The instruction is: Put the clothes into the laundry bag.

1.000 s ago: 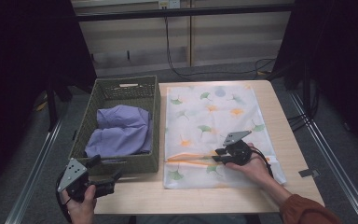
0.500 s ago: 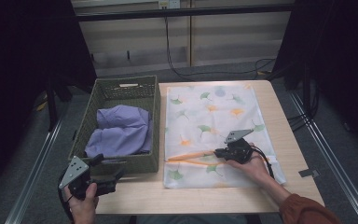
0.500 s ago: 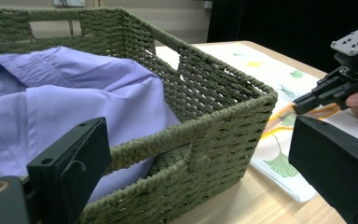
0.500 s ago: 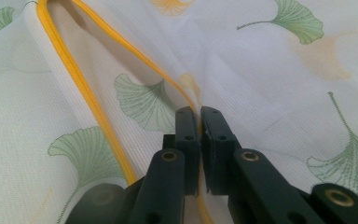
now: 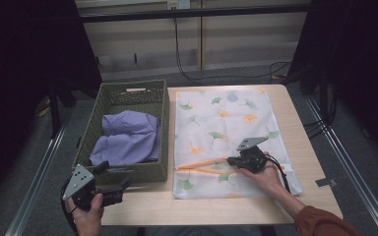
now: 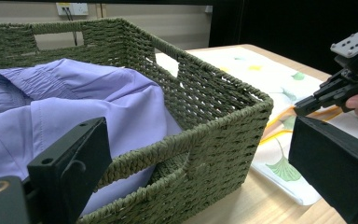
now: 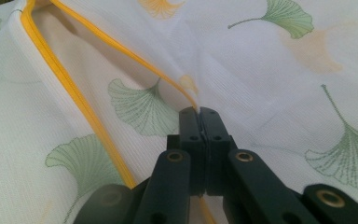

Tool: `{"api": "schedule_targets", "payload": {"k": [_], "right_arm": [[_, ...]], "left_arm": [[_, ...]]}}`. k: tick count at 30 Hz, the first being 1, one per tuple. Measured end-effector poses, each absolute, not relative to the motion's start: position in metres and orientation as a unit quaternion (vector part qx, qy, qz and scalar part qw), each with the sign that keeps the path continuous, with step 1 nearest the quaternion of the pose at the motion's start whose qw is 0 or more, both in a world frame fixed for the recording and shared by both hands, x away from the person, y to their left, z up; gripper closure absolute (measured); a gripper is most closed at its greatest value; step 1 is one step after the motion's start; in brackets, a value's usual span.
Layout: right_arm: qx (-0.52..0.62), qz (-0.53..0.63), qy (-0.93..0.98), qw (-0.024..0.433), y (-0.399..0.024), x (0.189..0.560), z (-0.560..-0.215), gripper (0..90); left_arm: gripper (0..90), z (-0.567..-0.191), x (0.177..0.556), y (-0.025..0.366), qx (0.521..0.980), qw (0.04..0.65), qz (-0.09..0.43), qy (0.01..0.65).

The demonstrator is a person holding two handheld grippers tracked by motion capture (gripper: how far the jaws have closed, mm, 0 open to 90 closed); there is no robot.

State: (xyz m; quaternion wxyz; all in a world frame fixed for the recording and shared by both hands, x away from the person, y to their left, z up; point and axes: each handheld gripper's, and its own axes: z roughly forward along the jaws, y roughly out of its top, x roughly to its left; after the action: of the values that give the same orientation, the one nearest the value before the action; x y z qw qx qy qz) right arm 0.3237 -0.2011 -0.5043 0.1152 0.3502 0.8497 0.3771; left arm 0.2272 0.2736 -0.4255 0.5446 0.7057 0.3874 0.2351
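The left tool [image 5: 120, 186] hangs at seven o'clock off the desk [image 5: 310, 142], jaws spread and empty, beside the woven basket [image 5: 158, 129] holding a lilac shirt [image 5: 127, 137]. Toward five o'clock, the right tool [image 7: 198, 112] has just pressed together, pinching the yellow-edged opening of the ginkgo-print bag [image 5: 221, 115].

Lab, black curtains [image 5: 24, 73], trailing cables [image 5: 187, 59]

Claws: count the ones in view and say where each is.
2. The left claw hovers open at the table's near left corner, beside the green basket. The right claw is shut on the orange-trimmed edge of the leaf-print bag.
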Motion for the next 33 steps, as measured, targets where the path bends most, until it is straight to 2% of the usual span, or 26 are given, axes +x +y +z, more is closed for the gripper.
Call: {"api": "schedule_targets", "payload": {"k": [15, 33], "right_arm": [[0.362, 0.429, 0.820, 0.111, -0.207, 0.326, -0.493, 90.0], [0.361, 0.480, 0.789, 0.129, -0.210, 0.330, -0.464, 90.0]], "left_arm": [[4.4, -0.426, 0.229, 0.275, 0.707, 0.545, 0.236, 0.384], [4.5, -0.427, 0.230, 0.277, 0.703, 0.546, 0.234, 0.390]]}}
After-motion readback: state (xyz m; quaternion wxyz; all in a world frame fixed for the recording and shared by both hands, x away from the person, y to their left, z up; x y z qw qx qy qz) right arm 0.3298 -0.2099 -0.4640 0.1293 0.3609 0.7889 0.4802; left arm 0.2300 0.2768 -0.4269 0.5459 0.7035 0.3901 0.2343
